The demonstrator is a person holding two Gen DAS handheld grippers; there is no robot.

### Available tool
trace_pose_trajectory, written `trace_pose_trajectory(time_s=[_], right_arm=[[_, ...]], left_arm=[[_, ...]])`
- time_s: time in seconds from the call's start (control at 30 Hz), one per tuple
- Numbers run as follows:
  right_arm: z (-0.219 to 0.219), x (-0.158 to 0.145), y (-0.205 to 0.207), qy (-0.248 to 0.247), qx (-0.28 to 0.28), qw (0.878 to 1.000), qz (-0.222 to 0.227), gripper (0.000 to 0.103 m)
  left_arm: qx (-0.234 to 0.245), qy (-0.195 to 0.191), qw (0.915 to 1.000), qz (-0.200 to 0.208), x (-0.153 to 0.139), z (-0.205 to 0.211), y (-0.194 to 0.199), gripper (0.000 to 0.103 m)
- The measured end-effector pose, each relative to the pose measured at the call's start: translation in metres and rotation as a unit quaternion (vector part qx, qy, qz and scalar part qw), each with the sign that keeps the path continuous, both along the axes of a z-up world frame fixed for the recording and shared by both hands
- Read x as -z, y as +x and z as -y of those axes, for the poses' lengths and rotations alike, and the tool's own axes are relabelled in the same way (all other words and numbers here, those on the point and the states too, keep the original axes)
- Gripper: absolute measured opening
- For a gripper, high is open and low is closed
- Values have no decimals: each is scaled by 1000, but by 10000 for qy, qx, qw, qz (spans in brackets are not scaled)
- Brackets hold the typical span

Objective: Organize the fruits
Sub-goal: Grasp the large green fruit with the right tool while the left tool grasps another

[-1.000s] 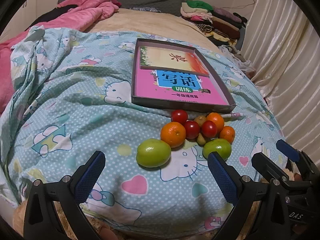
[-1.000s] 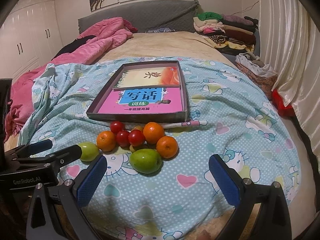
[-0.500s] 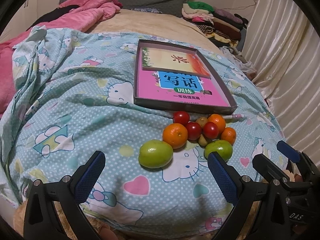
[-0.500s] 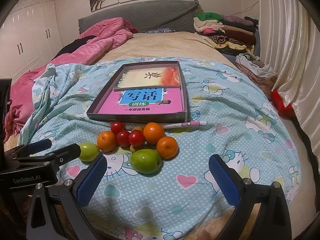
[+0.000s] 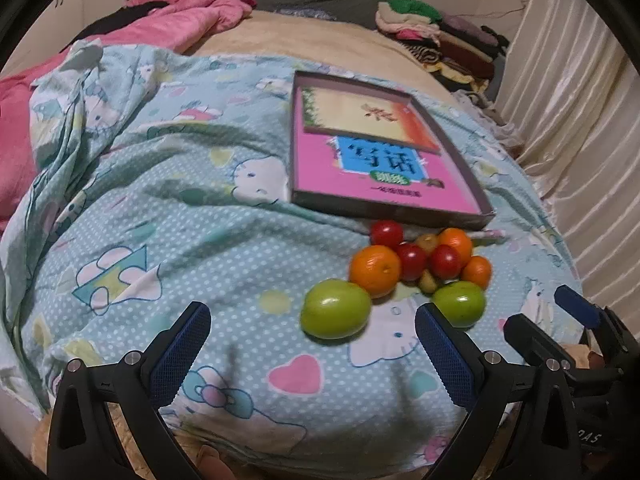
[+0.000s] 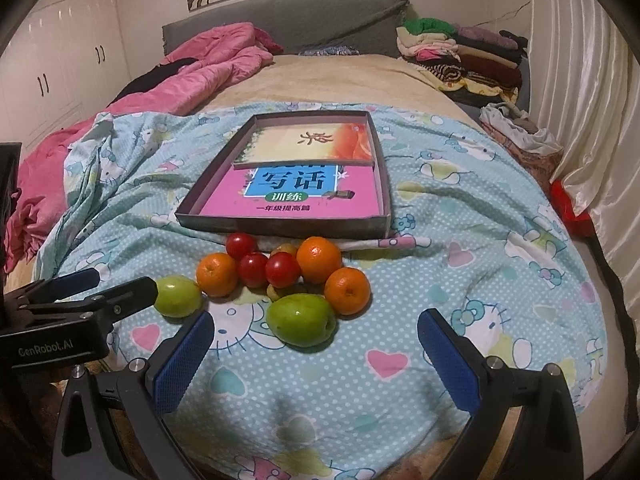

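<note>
fruit heaped on the quilt [image 5: 168, 216], just short of the shallow box [image 5: 472, 168]; nothing picked yet.

both tongs stood released and empty: the left gripper [image 5: 312, 354] hung just before a green fruit [image 5: 335, 313], the right gripper [image 6: 316, 354] before another green fruit [image 6: 301, 319]. these looked firm, smooth and light, best pinched across the middle; the cherry tomatoes [image 6: 267, 266] seemed softer and bruisable, the oranges [image 6: 319, 259] round and likely to roll on soft bedding.
</note>
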State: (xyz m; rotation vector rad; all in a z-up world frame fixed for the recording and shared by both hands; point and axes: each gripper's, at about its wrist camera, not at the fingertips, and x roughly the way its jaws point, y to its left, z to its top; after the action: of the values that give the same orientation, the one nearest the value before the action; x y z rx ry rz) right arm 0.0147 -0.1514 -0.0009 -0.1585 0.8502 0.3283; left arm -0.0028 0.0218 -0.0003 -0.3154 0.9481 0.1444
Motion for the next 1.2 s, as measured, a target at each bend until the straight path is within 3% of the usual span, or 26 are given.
trace_pose_trajectory(time_s=[0.3,0.6,0.87,1.07,1.2], right_arm=[[-11,23,16,-113,36,9992,-374,103],[-12,45,30,-118,143,9969,-767,102],[-18,63,40,-125,96,9938,-1098,79],[-26,69,44,-132,-23,9939,-1094,61],[-33,75,46,-282,-103,9940,-1050,58]], left_arm=[[-152,-164,9994,-257,16,-14,8,102],[66,-243,9990,-381,26,-4,18,101],[212,-316,9977,-568,35,0,26,91],[255,-290,9974,-616,40,1,34,81],[288,-293,9973,-600,42,0,38,80]])
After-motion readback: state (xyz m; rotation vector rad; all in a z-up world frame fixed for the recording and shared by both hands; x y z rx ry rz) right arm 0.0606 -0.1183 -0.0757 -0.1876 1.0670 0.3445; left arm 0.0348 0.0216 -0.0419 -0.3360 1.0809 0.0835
